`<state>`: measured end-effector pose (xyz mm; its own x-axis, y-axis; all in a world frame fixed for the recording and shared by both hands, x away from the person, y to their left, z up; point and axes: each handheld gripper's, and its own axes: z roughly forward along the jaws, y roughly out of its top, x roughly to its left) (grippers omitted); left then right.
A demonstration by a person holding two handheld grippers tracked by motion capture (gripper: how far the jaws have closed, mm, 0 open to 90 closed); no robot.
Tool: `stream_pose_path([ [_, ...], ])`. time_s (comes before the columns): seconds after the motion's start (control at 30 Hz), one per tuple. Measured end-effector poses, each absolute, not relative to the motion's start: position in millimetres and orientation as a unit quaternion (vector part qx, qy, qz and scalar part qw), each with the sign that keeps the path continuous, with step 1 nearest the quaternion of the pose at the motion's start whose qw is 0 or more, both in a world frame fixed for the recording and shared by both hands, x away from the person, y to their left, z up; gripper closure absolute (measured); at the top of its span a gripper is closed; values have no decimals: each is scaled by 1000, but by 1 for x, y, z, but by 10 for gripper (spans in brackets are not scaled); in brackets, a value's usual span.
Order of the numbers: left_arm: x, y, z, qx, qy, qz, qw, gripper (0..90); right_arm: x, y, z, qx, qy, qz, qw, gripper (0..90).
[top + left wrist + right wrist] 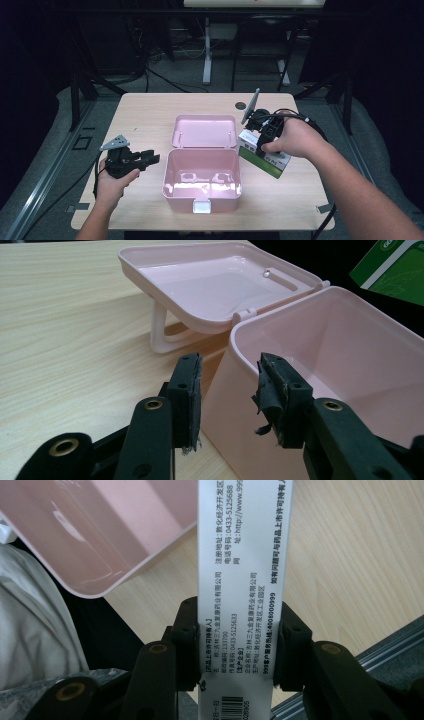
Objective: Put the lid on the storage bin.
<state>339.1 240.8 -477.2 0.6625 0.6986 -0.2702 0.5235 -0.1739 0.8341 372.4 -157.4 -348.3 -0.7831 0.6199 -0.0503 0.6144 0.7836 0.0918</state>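
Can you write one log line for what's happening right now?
right tongs: gripping white-green carton | left tongs: open, empty | pink box: lid open

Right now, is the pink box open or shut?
Open: the pink box has its lid flipped back flat behind it, inside bare.

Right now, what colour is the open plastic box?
Pale pink plastic box, clearest in the high view.

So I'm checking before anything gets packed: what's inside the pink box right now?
The pink box looks empty: its bare floor shows moulded outlines and glare. The near wall hides the strip of floor just behind it. The carton is outside, in the right gripper.
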Motion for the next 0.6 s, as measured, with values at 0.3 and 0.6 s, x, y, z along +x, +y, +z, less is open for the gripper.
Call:
stream_pose_path([
  [0.3, 339, 240, -478, 761, 400, 88, 504, 613, 367, -137, -343, 293, 955, 38, 35, 619],
  [0.6, 339, 241, -477, 762, 401, 87, 501, 614, 363, -106, -345, 258, 965, 39, 31, 619],
])
